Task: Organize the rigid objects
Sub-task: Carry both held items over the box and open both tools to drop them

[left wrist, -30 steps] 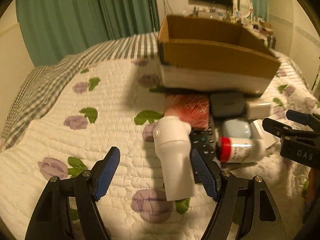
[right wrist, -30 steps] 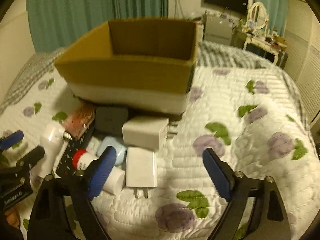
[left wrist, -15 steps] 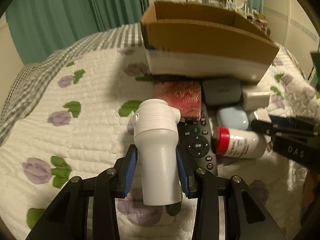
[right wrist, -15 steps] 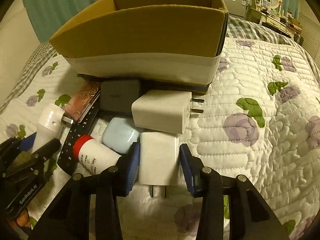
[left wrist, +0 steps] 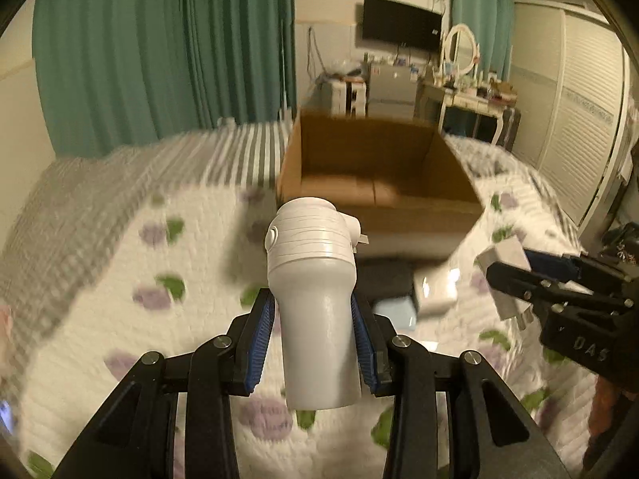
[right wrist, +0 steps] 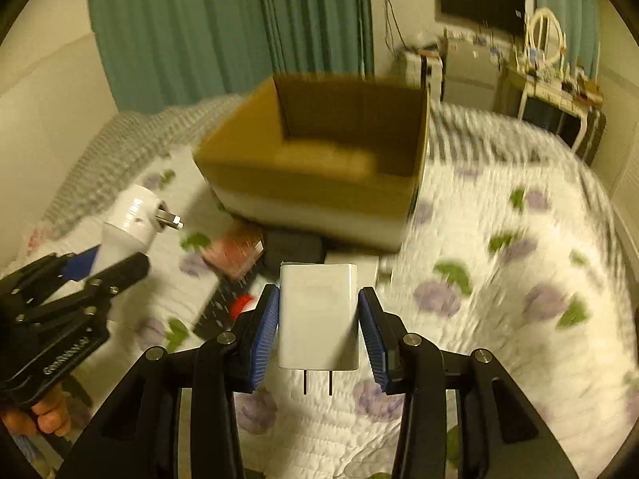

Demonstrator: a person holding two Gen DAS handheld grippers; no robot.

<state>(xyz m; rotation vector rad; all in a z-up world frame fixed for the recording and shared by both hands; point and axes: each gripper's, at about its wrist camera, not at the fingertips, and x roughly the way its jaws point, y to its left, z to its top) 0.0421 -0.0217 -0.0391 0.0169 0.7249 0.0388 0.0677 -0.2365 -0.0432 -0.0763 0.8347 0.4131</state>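
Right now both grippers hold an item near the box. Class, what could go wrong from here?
1. The white bottle-shaped device is held low on its body, its heavy-looking head past the left gripper, so it might tip.
2. Both loads head for one cardboard box; the white charger in the right gripper could collide.

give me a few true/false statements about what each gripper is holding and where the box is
1. The left gripper is clamped on a white bottle-shaped device. True.
2. The right gripper is open and holds nothing. False: it is shut on a white charger, prongs pointing back toward the camera.
3. The cardboard box sits on the quilt with its top open. True.
4. The white charger is already inside the cardboard box. False: it is in the right gripper, short of the box.
5. A black remote lies on the quilt in front of the box. True.
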